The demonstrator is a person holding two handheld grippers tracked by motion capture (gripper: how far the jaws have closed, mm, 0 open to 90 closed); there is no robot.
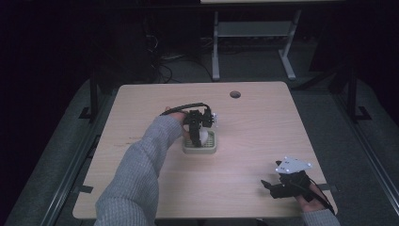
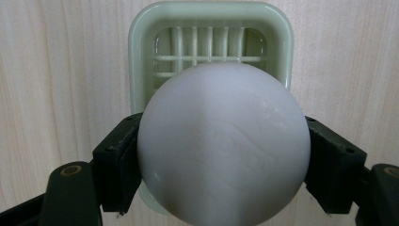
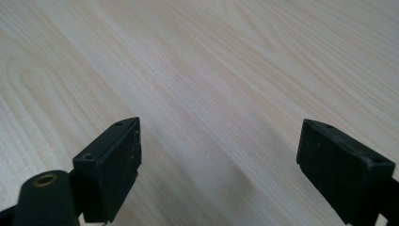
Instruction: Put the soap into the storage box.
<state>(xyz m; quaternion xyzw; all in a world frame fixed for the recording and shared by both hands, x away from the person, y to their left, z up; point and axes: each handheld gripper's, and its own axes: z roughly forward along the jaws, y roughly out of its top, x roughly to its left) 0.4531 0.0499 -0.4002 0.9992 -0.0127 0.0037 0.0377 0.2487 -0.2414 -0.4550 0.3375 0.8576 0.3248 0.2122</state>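
Item: white ball [image 2: 223, 143], pinched at its widest girth between the left gripper [image 2: 223, 160] jaws, held directly above the pale green slatted basket [image 2: 138, 56] at table [image 1: 263, 122] centre, apparently for lowering in. Right gripper [image 3: 219, 165]: jaws spread, empty, parked near table's edge, clear of the work.

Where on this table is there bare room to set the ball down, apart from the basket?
Bare wood runs along the table between the green basket and the right gripper, and from the basket to the far-edge hole. It is crowded at the basket, where the left gripper holds the white ball.
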